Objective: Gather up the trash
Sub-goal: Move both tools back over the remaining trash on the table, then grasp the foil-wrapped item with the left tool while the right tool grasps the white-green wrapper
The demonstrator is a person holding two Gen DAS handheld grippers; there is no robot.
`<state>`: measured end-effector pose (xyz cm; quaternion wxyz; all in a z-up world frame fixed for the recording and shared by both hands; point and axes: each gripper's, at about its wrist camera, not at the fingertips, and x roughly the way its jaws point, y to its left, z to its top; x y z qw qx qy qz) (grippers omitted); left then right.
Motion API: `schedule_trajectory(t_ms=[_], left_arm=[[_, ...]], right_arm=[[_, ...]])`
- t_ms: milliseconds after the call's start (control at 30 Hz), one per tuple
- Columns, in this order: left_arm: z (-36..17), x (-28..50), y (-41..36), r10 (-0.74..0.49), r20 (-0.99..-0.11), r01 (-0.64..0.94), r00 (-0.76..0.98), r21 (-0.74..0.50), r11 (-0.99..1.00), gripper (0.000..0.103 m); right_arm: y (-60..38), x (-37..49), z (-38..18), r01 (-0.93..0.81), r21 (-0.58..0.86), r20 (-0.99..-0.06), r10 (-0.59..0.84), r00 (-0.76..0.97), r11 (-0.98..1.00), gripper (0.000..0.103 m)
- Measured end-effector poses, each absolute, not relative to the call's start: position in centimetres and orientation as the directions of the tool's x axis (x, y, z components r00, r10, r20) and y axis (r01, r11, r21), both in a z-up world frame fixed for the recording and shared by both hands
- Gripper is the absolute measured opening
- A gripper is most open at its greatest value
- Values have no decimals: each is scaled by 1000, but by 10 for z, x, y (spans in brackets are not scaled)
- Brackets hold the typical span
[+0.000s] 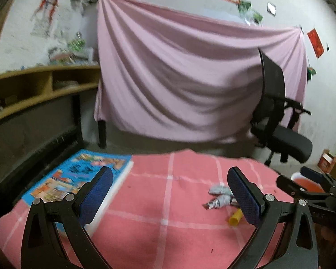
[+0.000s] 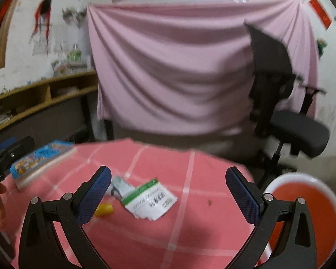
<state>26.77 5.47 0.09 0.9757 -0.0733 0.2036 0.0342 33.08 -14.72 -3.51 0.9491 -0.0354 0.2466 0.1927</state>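
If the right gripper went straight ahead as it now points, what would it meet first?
Probably the white paper with the green stripe lying on the pink tablecloth, between the open right gripper fingers; depth is unclear.

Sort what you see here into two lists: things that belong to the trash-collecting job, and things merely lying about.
Job:
crumpled paper
printed paper packet
yellow cap
orange bin
left gripper and right gripper, both open

Lying about:
picture book
office chair
pink sheet
wooden shelf
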Motion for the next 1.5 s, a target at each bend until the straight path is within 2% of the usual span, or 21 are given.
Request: schedule_trajectory(t_ms=[133,200,300,333,367,433,633,733,833,967,1033,1100,1167,1300,1433,1500], left_arm=[[-9,286,58,-14,-488,-86,873,-182,980,99],[-13,294,59,-37,-521,-84,853,-206,975,96],[-19,303,58,-73,-562,-69,824,-228,971,82],[-21,305,57,-91,-576,-59,813,-236,970,75],[-23,308,57,-113,-588,-47,801,-250,967,67],[-28,312,57,-154,-611,-29,776,-279,960,59],[-35,321,52,-256,-645,42,720,-327,944,38],[-37,328,47,-304,-660,89,687,-339,937,36],[-38,334,39,-347,-669,135,657,-349,927,36],[-41,344,26,-372,-690,186,620,-332,925,35],[-43,347,19,-355,-715,196,603,-298,934,26],[-45,347,13,-332,-732,201,595,-265,943,22],[-46,345,10,-333,-737,219,588,-251,943,11],[-48,338,7,-316,-739,231,595,-219,948,3],[-48,332,7,-311,-726,224,613,-217,950,2],[-47,330,8,-307,-719,217,624,-218,952,2]], right_arm=[[-144,348,-48,-396,76,-580,363,729,915,103],[-141,354,-54,-406,96,-616,375,693,909,103],[-135,361,-61,-424,107,-657,384,649,899,100],[-133,362,-64,-432,107,-673,385,632,895,99],[-130,364,-66,-438,105,-687,383,618,893,94],[-127,368,-71,-450,108,-713,384,586,887,83],[-135,369,-75,-446,167,-725,416,549,880,69],[-141,370,-76,-437,200,-730,431,531,877,48],[-149,369,-75,-423,217,-723,436,536,880,44],[-158,369,-75,-400,226,-725,427,539,888,44],[-162,369,-75,-391,231,-725,426,542,891,44],[-165,369,-75,-386,231,-726,423,543,893,44],[-166,368,-75,-388,235,-726,426,539,891,44],[-167,367,-74,-395,232,-723,429,542,889,41],[-167,365,-74,-413,234,-715,443,540,880,21],[-165,364,-73,-430,236,-709,457,537,871,15]])
